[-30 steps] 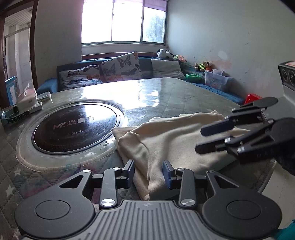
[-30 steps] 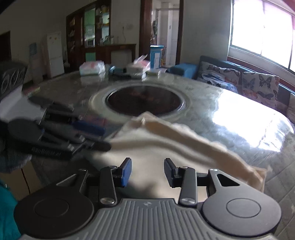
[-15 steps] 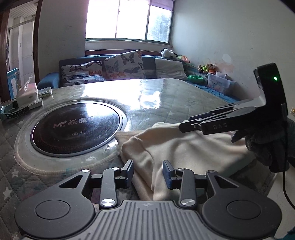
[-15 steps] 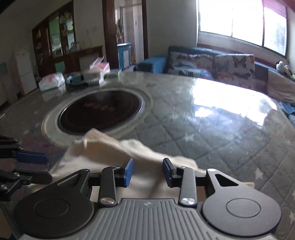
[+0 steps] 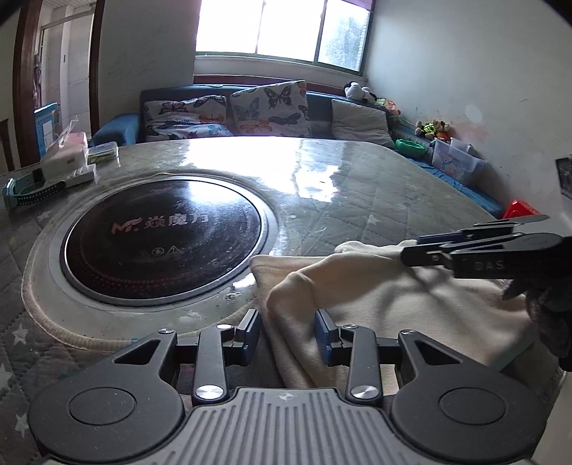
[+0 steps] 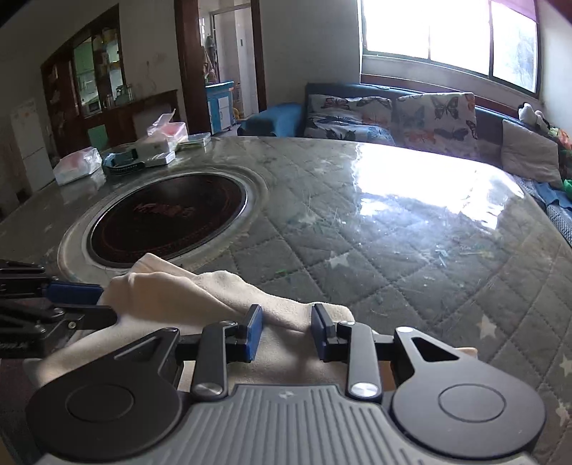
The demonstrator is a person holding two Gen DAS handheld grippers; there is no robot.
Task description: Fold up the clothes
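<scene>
Left tool point(image 5: 287, 332): jaws apart, blue pads straddling a raised ridge of the cream garment point(image 5: 375, 297); pads not pressed onto the fabric. Seen from the right wrist view at 9 o'clock point(image 6: 102, 304), fingertips just beside the garment's bunched left end.

Right tool point(image 6: 286, 332): jaws apart, pads on either side of a fold of the cream garment point(image 6: 200, 297), fabric lying between and under them, not clamped. Seen from the left wrist view at 3 o'clock point(image 5: 414, 252), edge-on, tips at the garment's far right corner; gap between fingers not readable from that angle. Held in a dark gloved hand point(image 5: 547, 307).

Garment: rumpled, partly folded, lying on the near edge of the tabletop point(image 6: 411, 257), at 6 o'clock of the quilted, star-printed surface under a glossy clear cover.

Round black induction hob point(image 5: 164, 243), set into the tabletop at 10 o'clock from the left tool, its rim just beside the garment's far left corner.

Tissue packs and boxes point(image 6: 157, 143) at the tabletop's far edge, well apart from the garment.

Blue sofa with butterfly cushions point(image 5: 268, 109) beyond the tabletop at 12 o'clock, below a bright window point(image 5: 282, 30). Soft toys point(image 5: 432, 127) along the wall at 2 o'clock.
</scene>
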